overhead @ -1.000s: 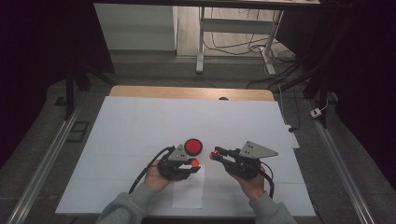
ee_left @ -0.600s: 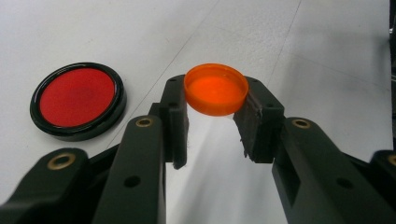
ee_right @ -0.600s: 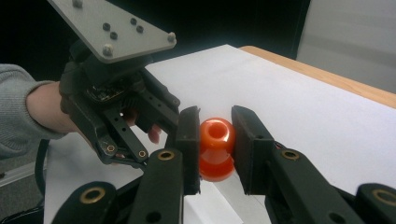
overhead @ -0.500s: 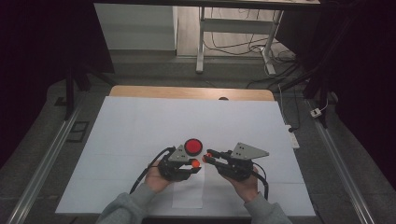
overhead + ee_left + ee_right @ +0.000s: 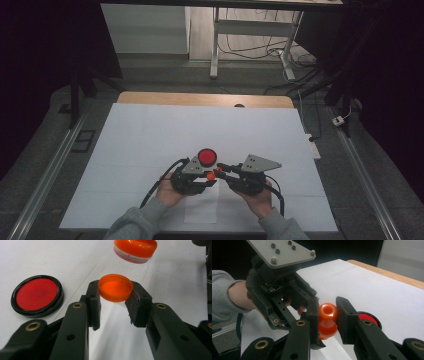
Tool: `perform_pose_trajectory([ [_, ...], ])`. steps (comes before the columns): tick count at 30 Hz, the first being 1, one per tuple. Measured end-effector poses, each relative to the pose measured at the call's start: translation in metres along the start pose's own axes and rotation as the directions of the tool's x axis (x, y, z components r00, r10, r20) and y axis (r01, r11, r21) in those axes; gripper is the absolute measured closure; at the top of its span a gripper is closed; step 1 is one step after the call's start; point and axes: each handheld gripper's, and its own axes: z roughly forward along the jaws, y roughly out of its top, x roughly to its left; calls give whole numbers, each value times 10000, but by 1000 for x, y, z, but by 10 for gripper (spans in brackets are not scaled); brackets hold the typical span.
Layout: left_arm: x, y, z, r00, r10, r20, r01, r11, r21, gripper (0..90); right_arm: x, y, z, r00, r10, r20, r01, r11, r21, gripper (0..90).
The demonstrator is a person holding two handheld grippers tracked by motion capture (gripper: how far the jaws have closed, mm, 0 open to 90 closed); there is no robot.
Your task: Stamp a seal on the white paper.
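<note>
A: Right gripper (image 5: 220, 168) has shifted left since a second ago. Its tips were clearly apart from the left gripper (image 5: 212, 176) then; now the two sets of tips nearly meet. Left hand (image 5: 169, 190) hasn't moved.

B: Layout?

A: Wooden table (image 5: 150, 98) covered by a white sheet (image 5: 150, 135). Both hands at its near edge, grey sleeves (image 5: 135, 227) coming in from the bottom. Right hand (image 5: 259, 200) carries the gripper with the grey three-cornered plate (image 5: 260, 163).

B: Loose items?

A: One black-rimmed red disc (image 5: 207, 157) lying flat on the sheet, just beyond the tips. In the left gripper view the disc (image 5: 37, 295) sits left of the jaws, untouched.

B: What's held?

A: Left jaws are clamped on an orange cap (image 5: 115, 287), open side up, pinched by its rim. Right jaws are clamped on a small orange bottle (image 5: 327, 317), pads on both sides near its open mouth.

B: Relative position?

A: Bottle and cap are close together but apart. In the left gripper view an orange, white-banded end (image 5: 135, 250), seemingly the bottle, hangs just beyond the cap, clear of the sheet.
</note>
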Motion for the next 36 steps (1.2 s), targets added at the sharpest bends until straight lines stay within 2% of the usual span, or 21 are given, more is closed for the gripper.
perform_pose_trajectory([
  [19,-4,2,0,9996,276,99,-275,9996,-93,645,2,-3,7,9999,1,-155,3,9998,214,723],
  [36,-5,2,0,9996,264,86,-263,9996,-133,645,3,-5,10,9999,-12,-169,17,9994,334,723],
])
